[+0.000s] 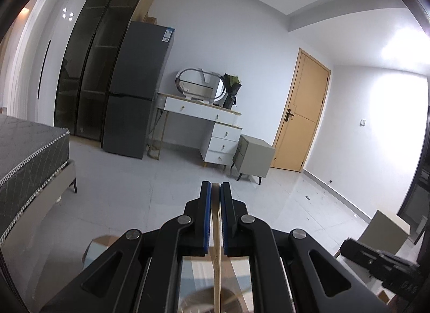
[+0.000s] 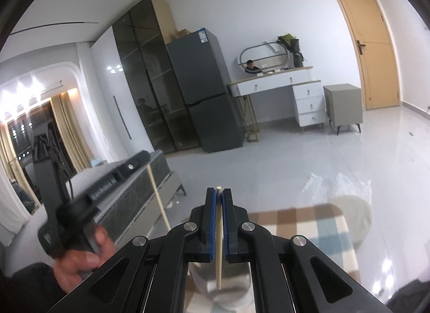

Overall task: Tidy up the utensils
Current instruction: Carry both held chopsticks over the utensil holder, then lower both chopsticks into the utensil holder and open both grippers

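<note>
My left gripper (image 1: 215, 186) is shut on a light wooden chopstick (image 1: 217, 272), which runs back between the blue pads and down toward the table. My right gripper (image 2: 219, 192) is shut on a paler chopstick (image 2: 219, 267), whose tip pokes out just past the pads. The right wrist view also shows the left gripper (image 2: 142, 158) held by a hand (image 2: 80, 253), its chopstick (image 2: 158, 200) hanging down at a slant. A round pale container (image 2: 231, 297) sits below my right jaws, partly hidden by them. The right gripper (image 1: 349, 244) shows at the left view's lower right edge.
A table with a checked brown, blue and white cloth (image 2: 309, 221) lies under both grippers. Beyond it are a bed (image 1: 27, 157), a grey fridge (image 1: 134, 98), a white dressing table (image 1: 204, 116), a bedside cabinet (image 1: 255, 151) and a wooden door (image 1: 301, 114). A plastic bag (image 2: 344, 186) lies on the tiled floor.
</note>
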Tool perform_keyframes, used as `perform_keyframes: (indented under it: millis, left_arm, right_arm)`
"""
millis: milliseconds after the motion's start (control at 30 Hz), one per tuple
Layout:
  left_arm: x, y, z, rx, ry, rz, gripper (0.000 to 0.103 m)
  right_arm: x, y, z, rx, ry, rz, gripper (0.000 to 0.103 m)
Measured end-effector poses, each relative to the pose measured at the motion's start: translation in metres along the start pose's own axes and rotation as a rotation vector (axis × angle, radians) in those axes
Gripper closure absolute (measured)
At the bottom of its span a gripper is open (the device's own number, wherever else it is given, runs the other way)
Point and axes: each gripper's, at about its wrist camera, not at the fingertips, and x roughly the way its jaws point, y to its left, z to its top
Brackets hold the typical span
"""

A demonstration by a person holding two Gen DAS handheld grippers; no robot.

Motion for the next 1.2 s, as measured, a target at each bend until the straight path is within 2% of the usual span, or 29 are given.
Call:
perform_keyframes:
  millis: [233,400,767,1200]
  left_arm:
    - [0.026,0.013,-0.013,0.014,-0.008,0.028,0.101]
    - [0.035,0.016,-0.022,0.02,0.004,0.05,0.101]
    - [0.027,-0.002,-0.033,0.075,0.032,0.05,0.101]
    - [0.014,-0.003,-0.024,0.118,0.104,0.028,0.101]
  right_arm:
    - [0.039,0.0,0.01,-0.001,-0.006,0.017,0.099]
    - [0.061,-0.006,-0.003,0.019,0.007,0.015,0.099]
    - [0.069,-0.016,-0.02,0.024,0.056,-0.006,0.099]
    - [0.067,-0.015,-0.033,0.016,0.116,-0.021,0.099]
